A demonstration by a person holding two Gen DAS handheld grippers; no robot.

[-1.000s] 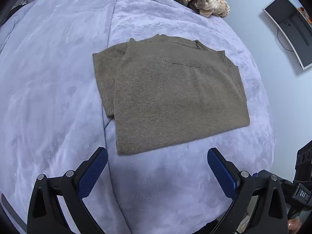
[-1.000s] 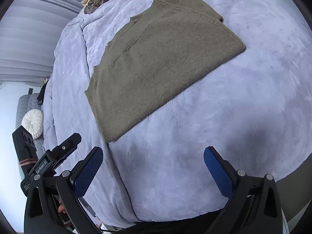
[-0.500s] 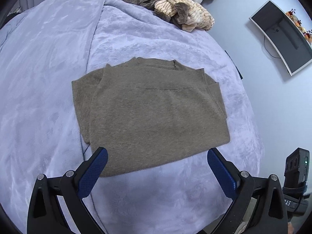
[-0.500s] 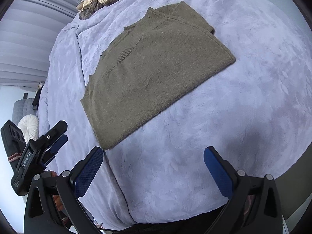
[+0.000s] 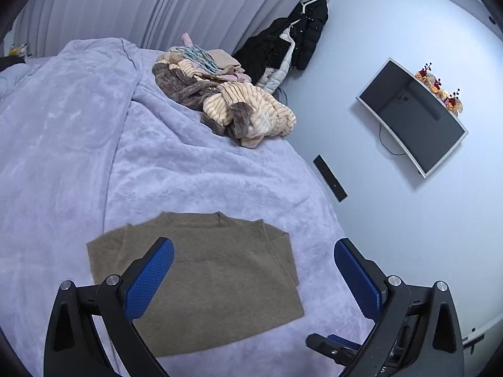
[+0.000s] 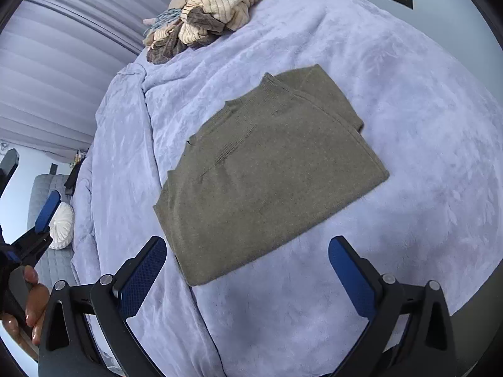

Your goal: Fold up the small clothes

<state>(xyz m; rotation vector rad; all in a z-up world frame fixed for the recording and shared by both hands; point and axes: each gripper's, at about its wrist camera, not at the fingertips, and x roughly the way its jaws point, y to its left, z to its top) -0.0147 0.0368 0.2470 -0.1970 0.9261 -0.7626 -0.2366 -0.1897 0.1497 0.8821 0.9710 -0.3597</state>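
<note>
An olive-brown knit sweater lies flat and folded, sleeves tucked in, on the lavender bed cover. In the left wrist view my left gripper hovers above its near half, open and empty. The right wrist view shows the same sweater from the side. Just short of the sweater's near corner my right gripper stands open, nothing between its blue pads. At that view's left edge a hand holds the left gripper.
A heap of unfolded clothes sits at the far end of the bed, also visible as the clothes pile. Dark jackets hang on the wall beside a wall-mounted screen. A grey chair with a white cushion stands beyond the bed's left side.
Both grippers have drawn back and tilted up from the sweater, so the far clothes pile, wall and screen have come into view. The sweater has not moved.
</note>
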